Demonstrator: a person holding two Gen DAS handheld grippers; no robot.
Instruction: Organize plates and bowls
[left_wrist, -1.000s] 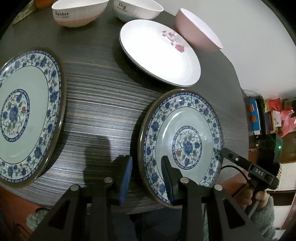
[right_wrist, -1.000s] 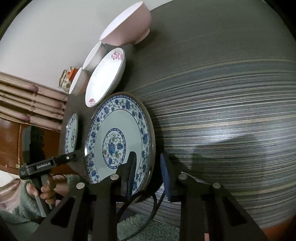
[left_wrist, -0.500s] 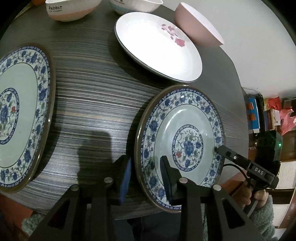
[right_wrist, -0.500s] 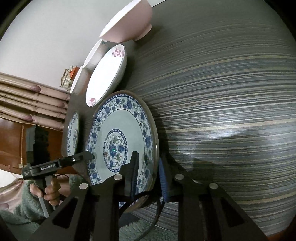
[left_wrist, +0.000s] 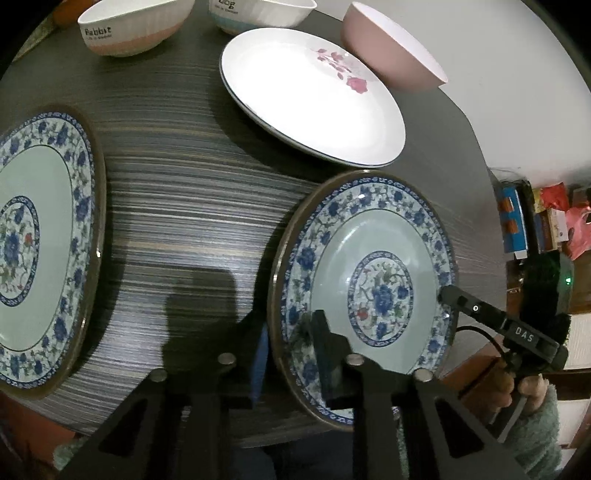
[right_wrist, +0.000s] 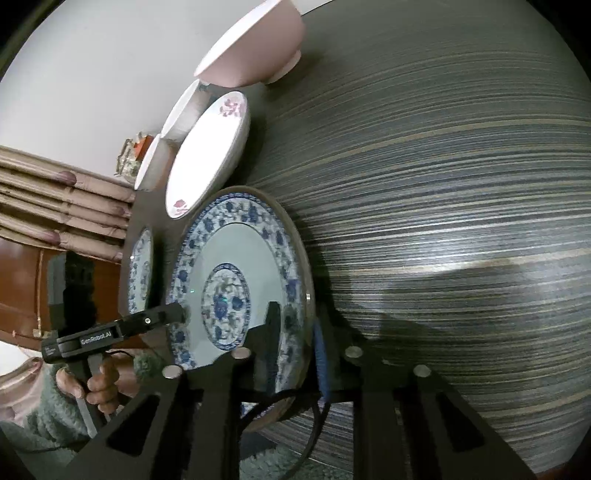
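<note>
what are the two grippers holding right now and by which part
Both hold the round blue-and-white floral plate by its rim: the left gripper clamps the near left edge, the right gripper the opposite edge; both have just been closing.

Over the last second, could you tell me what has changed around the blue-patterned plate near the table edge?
Both grippers have just been closing on the near blue plate: the left gripper now pinches its left rim, the right gripper its right rim, where a second ago their jaws stood open around the rim. The other blue plate, white flowered plate and three bowls stayed where they were.
</note>
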